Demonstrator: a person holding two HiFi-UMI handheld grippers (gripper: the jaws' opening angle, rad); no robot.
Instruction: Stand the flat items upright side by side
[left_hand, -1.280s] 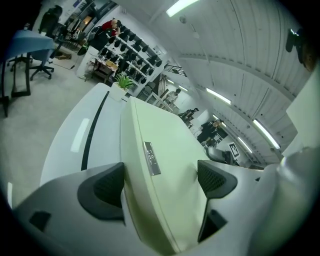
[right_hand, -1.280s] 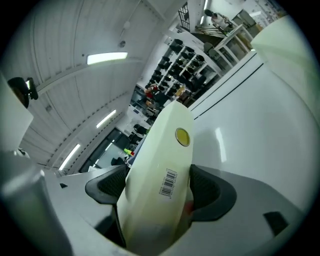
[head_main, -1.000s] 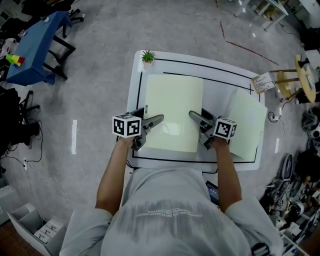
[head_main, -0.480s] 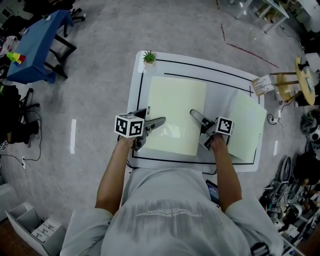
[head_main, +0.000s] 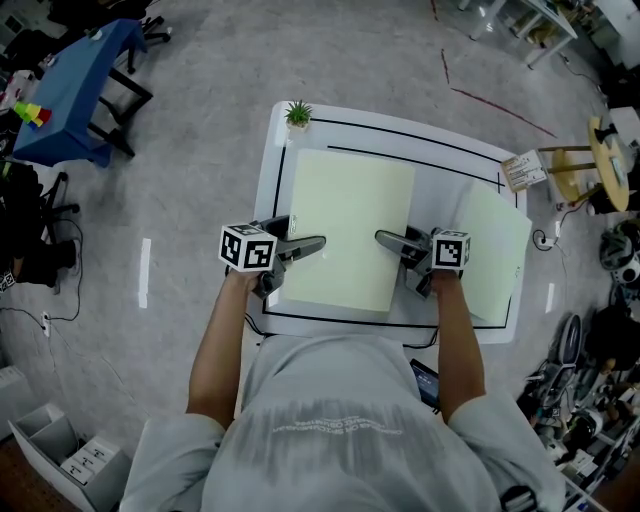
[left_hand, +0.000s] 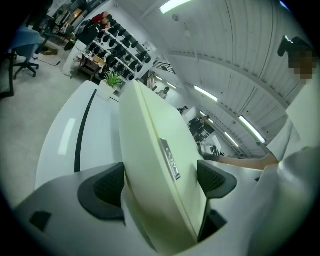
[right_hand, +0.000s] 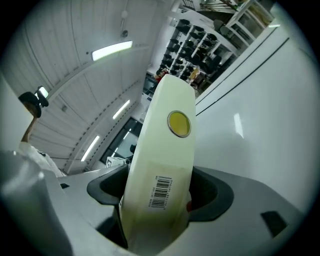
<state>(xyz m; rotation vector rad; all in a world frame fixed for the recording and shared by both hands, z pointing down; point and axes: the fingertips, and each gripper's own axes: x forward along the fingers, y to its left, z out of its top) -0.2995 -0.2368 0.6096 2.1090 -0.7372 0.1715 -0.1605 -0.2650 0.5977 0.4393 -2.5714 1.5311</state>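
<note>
A large pale green folder (head_main: 350, 225) faces up over the middle of the white table (head_main: 440, 150). My left gripper (head_main: 305, 246) is shut on its left edge, and my right gripper (head_main: 390, 241) on its right edge. In the left gripper view the folder (left_hand: 160, 150) runs edge-on between the dark pads of the gripper (left_hand: 160, 184). In the right gripper view its spine (right_hand: 167, 160), with a yellow round sticker (right_hand: 179, 123) and a barcode (right_hand: 160, 191), fills the gap of the gripper (right_hand: 160, 192), whose jaws have just been closing on it. A second pale green folder (head_main: 495, 255) lies flat at the table's right.
A small potted plant (head_main: 297, 113) stands at the table's far left corner. Black lines (head_main: 400, 128) frame the tabletop. A wooden stand (head_main: 590, 160) and cluttered gear sit off the right side, a blue table (head_main: 70, 95) to the far left.
Both grippers have turned slightly while holding the middle folder. The right gripper now points more squarely left across the folder's edge. The folder has barely shifted.
</note>
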